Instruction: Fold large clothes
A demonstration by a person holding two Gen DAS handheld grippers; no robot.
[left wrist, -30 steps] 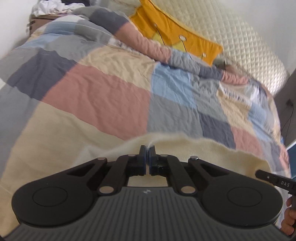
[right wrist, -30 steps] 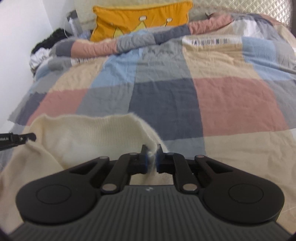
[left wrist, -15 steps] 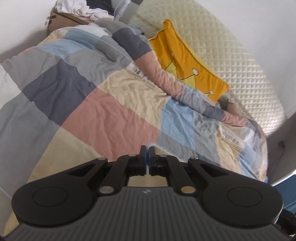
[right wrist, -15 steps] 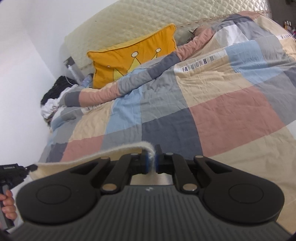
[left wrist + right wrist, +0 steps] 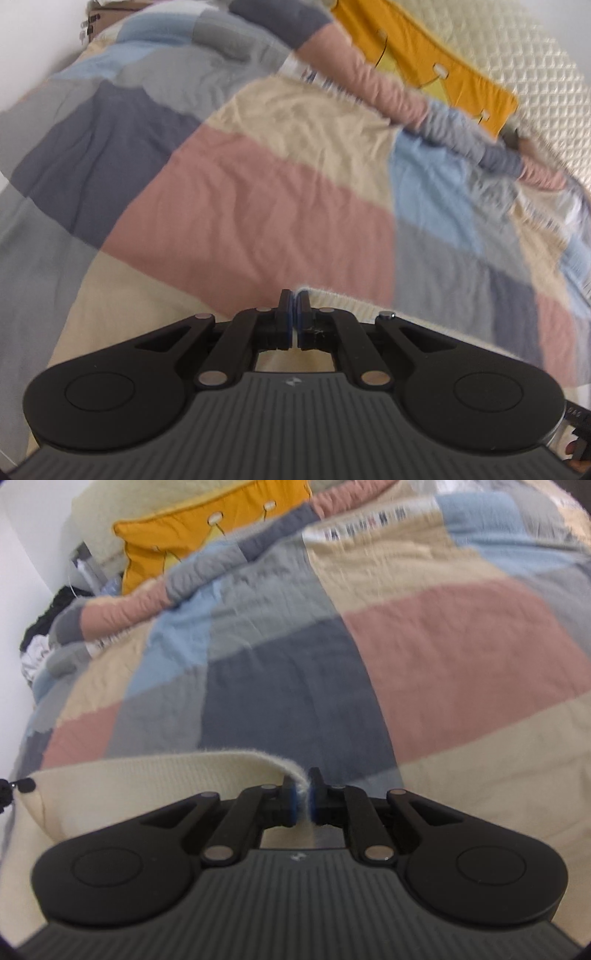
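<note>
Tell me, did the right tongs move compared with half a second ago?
Yes. The right tongs, shut on the cream sweater, dipped toward the quilt: the yellow pillow now sits higher in view.

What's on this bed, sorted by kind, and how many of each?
Cream sweater: 1
Patchwork quilt: 1
Orange cushion: 1
Grippers, both clamped on the sweater's edge: 2, the left gripper and the right gripper
Total: 5

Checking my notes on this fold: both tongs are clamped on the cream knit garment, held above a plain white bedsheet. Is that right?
Not quite: the bed cover is a patchwork quilt of pink, blue, grey and beige blocks, not plain white, as the right wrist view shows. The left tongs and right tongs are indeed clamped on the cream knit garment.
</note>
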